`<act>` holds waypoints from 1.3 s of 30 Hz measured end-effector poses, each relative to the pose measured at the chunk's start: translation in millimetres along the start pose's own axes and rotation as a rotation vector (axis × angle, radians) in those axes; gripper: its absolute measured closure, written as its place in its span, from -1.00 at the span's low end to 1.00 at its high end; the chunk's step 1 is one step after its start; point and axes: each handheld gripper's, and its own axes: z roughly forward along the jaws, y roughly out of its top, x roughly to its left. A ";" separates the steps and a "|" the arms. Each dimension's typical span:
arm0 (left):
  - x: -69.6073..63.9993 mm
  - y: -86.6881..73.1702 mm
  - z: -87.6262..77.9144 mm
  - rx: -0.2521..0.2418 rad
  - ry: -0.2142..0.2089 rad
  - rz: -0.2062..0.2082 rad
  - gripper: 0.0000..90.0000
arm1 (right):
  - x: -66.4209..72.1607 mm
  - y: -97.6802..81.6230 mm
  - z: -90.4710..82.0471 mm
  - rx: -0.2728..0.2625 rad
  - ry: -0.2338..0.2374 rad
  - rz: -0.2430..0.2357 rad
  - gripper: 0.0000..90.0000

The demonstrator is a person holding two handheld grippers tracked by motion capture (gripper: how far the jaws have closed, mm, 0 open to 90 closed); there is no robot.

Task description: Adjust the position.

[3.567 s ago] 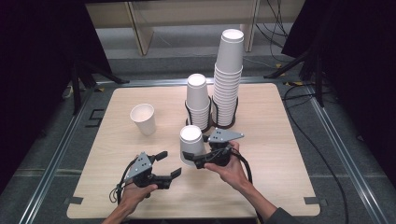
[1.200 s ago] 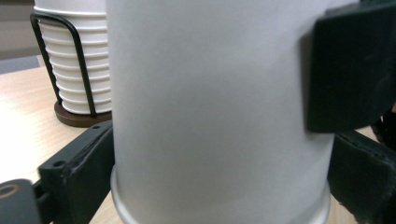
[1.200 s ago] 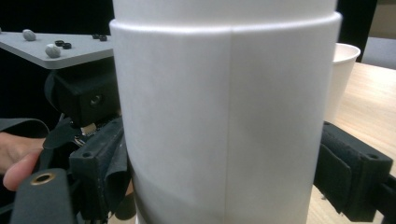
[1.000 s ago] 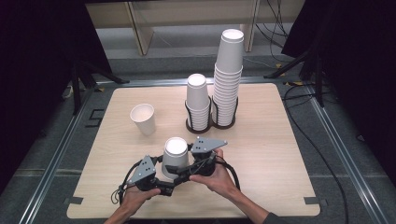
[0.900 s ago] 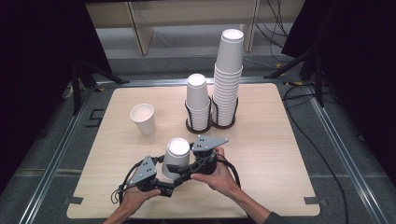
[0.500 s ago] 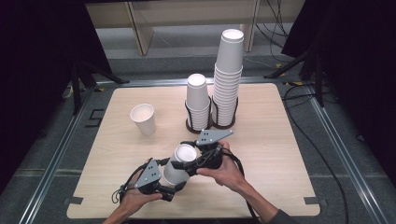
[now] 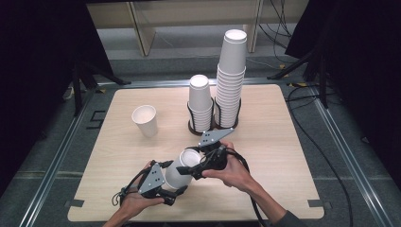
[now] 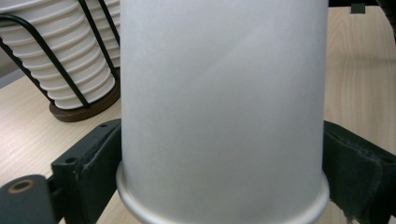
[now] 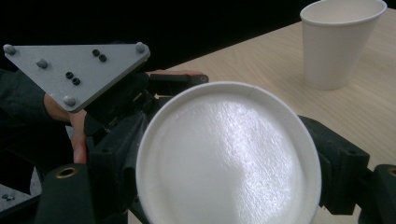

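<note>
While both claws grip the same white paper cup [image 7: 182, 166] above the near edge of the worktop [image 7: 274, 142], the step in hand looks like separating nested cups or passing this one across, and it will go best if each hand keeps its own job. The left claw [image 7: 165, 187] has just been closing and now clasps the cup's wall near the rolled rim, as the left gripper view shows with a pad on either side of the body [image 8: 222, 107]. The right claw [image 7: 191, 169] is clenched across the other end, its pads flanking the cup's flat base [image 9: 229, 154] in the right gripper view. The cup lies tilted between them, off the wood. A straight pull along the cup's axis, with light pressure, should avoid crushing the thin wall; twisting risks buckling it. The lone upright cup [image 7: 144, 120] and the two cup stacks in the wire holder [image 7: 213, 124] stand well apart, so there is room to draw back.
</note>
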 end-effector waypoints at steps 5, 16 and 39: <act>0.4 0.5 -0.5 -0.008 -0.001 -0.009 -0.84 | -0.4 0.7 -1.4 -0.005 0.009 0.006 -0.45; 2.4 -2.9 -0.1 -0.153 0.010 -0.079 -0.97 | -3.8 3.3 -7.7 -0.092 0.011 0.046 -0.43; 4.4 0.1 -4.3 -0.213 0.054 -0.094 -0.93 | -2.0 6.6 -8.1 -0.186 0.064 0.125 -0.43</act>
